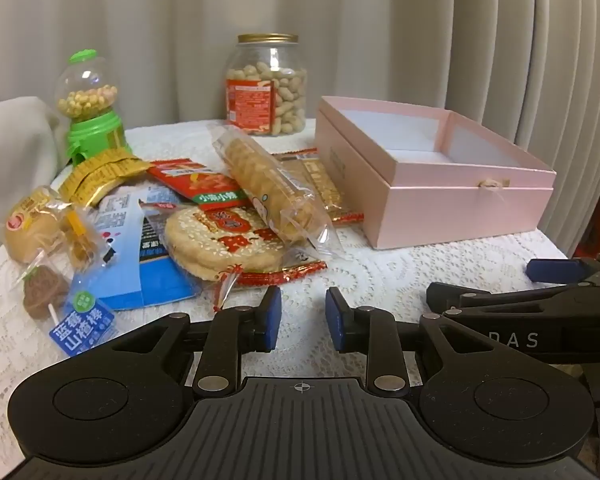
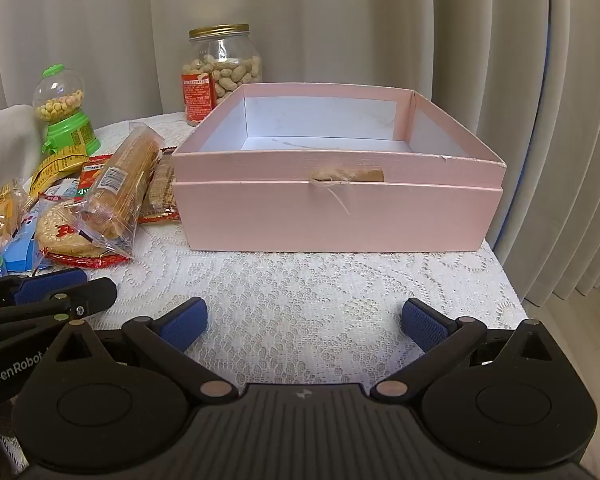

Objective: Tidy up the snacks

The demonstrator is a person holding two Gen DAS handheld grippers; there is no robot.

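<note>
1. Hidden or cut off: jar partly behind the back left corner of the pink box in the right wrist view; snack pile cropped at the left edge there. Box floor mostly out of sight behind its own walls; what shows is white and bare.
2. Hard to make out: small print on the jar's red label; a red shape at the far right of the left wrist view, too cropped to name.
3. Left gripper: jaws narrowed to a small gap, nothing between them, poised over bare lace just short of the pile.
4. Right gripper: jaws spread fully wide, nothing held, facing the front wall of the box over open cloth.
5. Snacks heaped on the left half of the bench: clear sleeve of biscuits lying across a round sesame cake, red, yellow and blue packets underneath and beside.
6. Green candy dispenser at the back left corner; jar of peanuts at the back edge, gold lid on.
7. Box on the right half, lid off, twine tuft on its front wall; a flat packet touching its left wall.
8. Open room: wide strip of lace along the front edge, between the jaws and the box; right edge of the bench close beside the box, curtain behind.
9. Readable: "GenRobot" on the left gripper's arm seen from the right wrist; "DAS" on the right gripper's arm seen from the left; Chinese characters on the blue packet at the front left.
</note>
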